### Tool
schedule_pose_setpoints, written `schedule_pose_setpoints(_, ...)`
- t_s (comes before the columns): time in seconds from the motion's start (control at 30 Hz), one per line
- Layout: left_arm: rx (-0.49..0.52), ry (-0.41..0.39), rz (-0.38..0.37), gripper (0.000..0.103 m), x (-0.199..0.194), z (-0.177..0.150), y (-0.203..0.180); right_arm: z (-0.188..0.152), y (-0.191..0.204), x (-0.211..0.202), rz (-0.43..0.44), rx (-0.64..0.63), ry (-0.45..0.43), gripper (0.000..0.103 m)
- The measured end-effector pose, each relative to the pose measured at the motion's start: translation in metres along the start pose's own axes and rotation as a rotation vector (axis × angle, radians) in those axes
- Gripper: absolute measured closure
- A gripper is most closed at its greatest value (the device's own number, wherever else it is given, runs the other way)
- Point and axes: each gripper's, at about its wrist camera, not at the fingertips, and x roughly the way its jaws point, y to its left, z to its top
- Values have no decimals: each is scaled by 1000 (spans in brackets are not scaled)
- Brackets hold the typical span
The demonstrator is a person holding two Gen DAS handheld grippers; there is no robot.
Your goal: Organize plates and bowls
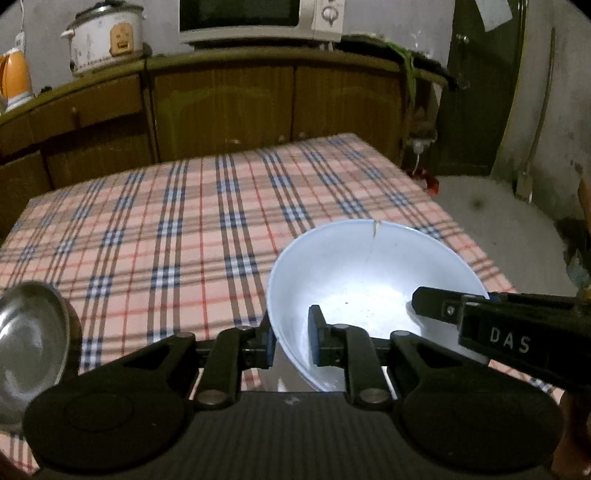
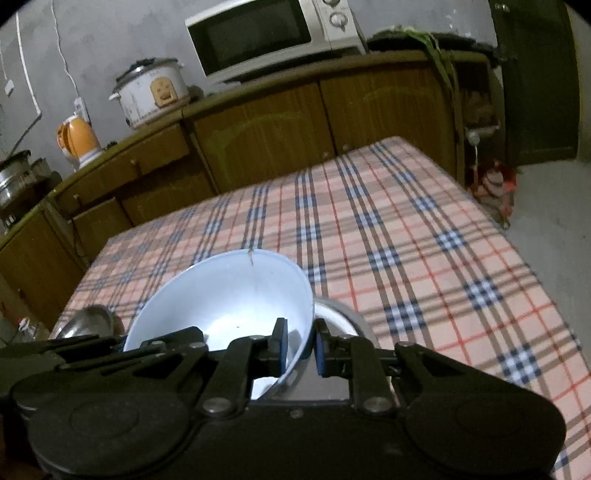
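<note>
A pale blue bowl (image 1: 362, 273) with a chipped, cracked far rim is held above the plaid tablecloth. My left gripper (image 1: 291, 338) is shut on its left wall, one pad inside, one outside. My right gripper (image 2: 301, 345) is shut on the opposite wall of the same bowl (image 2: 229, 295); its finger shows in the left wrist view (image 1: 443, 308). A steel bowl (image 1: 31, 339) sits at the table's near left, also in the right wrist view (image 2: 88, 321). A second steel dish (image 2: 338, 317) lies under the blue bowl's right side.
The table (image 1: 207, 206) has a pink and blue plaid cloth. Wooden cabinets (image 1: 221, 107) stand behind it, bearing a rice cooker (image 1: 105, 37), a microwave (image 1: 258, 18) and an orange kettle (image 1: 14, 77). Bare floor (image 1: 491, 218) and a dark door lie to the right.
</note>
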Motion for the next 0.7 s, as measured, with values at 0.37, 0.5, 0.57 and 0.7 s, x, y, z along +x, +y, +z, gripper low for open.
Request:
schedule_pose_setpoints(0.37,15,53,-2,84,22,-20,7,-23,-1,26,-30,-11,66,83)
schedule_pose_setpoints(0.5,53,27,13,84,25,-22,3,-27,-1,32,-44,-32,66,83)
schedule_pose_setpoints(0.57,59,18,19,84,27,-22,3,-28,-1,35,-49,-41,68,83)
schedule_pose_setpoints(0.7,86,-2,36,84,29,-23,0,-30,-1,39,-60,-55,70,83)
